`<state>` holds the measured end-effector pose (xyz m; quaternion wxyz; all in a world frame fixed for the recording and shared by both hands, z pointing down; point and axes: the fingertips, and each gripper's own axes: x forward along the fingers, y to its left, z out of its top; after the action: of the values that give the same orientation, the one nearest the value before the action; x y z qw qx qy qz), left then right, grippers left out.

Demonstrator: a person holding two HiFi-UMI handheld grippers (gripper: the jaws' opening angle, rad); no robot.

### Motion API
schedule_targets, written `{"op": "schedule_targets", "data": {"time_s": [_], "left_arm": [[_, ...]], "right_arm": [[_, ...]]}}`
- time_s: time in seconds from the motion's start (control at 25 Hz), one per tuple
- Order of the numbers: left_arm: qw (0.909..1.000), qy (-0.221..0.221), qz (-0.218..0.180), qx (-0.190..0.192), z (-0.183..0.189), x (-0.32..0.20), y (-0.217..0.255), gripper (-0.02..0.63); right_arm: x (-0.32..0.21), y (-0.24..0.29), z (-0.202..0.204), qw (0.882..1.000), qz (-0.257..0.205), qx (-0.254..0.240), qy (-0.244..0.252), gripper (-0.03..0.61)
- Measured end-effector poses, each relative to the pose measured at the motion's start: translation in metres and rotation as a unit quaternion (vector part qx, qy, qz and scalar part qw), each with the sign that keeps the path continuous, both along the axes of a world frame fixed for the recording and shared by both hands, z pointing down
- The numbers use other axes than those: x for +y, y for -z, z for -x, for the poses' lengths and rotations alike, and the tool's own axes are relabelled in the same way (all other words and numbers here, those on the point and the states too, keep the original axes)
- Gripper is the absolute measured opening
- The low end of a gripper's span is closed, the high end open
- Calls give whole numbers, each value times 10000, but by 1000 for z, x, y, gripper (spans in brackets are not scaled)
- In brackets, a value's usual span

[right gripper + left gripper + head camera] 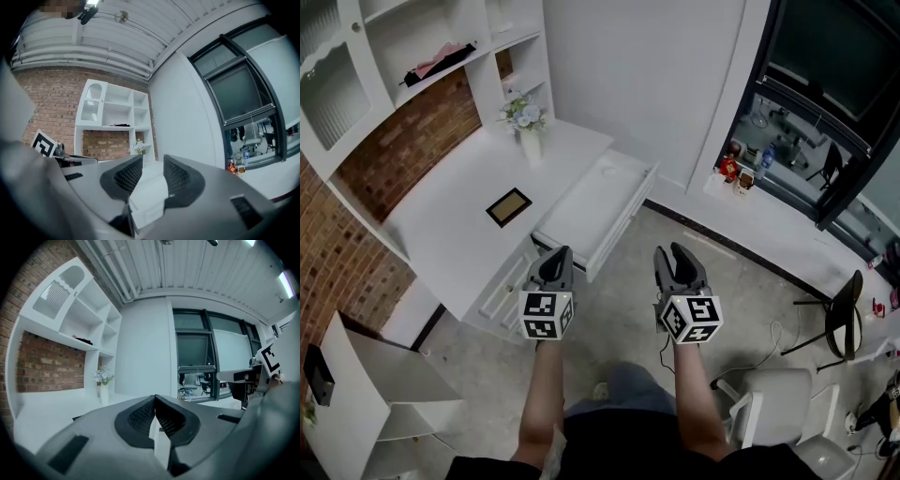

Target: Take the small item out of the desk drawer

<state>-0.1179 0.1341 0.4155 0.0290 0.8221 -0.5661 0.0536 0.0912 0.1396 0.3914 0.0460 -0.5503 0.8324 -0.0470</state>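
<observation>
The person stood with both forearms stretched forward over the grey floor, a grey two-jaw tool in each hand. The left gripper [556,253] had its black ribbed jaws together at the tips, with nothing between them. The right gripper [672,251] held its jaws moderately apart and empty. Both hovered short of the desk, touching nothing.

Just beyond them the long white drawer [581,220] stood pulled out from the white wooden desk [450,225]. A tiny pale speck [607,171] lay near its far end, too small for me to say it was the item.

On the desktop lay a flat dark rectangle with a gold border [508,207]. Farther back stood a white vase of pale flowers [528,131], against white shelving [422,37] and red brick wall [412,141].
</observation>
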Motion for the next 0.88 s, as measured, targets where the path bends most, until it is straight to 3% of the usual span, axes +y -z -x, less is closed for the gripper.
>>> {"op": "schedule_targets", "data": {"time_s": [0.48,0.68,0.88], "left_arm": [[9996,7,-265,-59,1,-47,24,9],[9995,141,-258,-75,4,-91,17,9],[9989,431,-161,-33,4,-161,-7,9]], "right_arm": [[-33,26,-23,9992,-342,-42,-220,130],[-82,17,-33,9991,-336,-96,-229,133],[-163,-1,-40,9997,-238,-44,-87,135]]}}
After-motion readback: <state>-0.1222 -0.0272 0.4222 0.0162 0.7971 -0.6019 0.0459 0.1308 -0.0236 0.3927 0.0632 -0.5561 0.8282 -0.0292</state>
